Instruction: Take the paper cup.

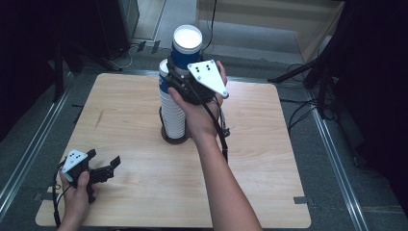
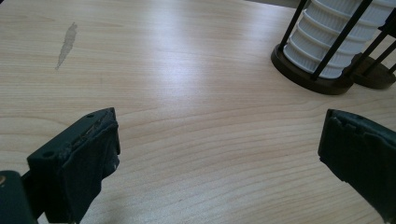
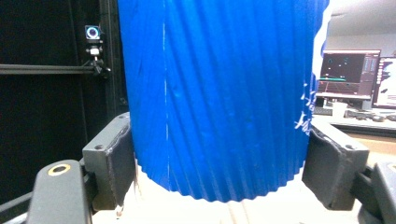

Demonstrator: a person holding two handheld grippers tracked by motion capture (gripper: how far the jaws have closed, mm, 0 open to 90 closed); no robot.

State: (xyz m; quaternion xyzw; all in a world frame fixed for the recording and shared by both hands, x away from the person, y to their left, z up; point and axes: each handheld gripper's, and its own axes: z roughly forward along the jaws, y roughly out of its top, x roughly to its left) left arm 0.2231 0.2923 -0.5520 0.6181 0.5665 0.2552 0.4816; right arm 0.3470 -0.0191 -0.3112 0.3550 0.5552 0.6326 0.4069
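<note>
1. The right hand-held gripper (image 1: 185, 77) was clamped on the blue cup (image 1: 185, 48), one jaw on each side of its ribbed wall, as the right gripper view showed.
2. The cup stood upright, its long axis vertical and in line with the stack of white cups (image 1: 172, 113) directly below it in the black rack (image 1: 174, 138) at the far middle of the bench (image 1: 269, 159).
3. Judging by this, the cup's bottom sat just at the stack's top; freeing it likely called for a straight lift.
4. The left hand-held gripper (image 1: 103, 161) lay well apart at the bench's near left corner, jaws wide open and empty, so the right hand was far nearer.
</note>
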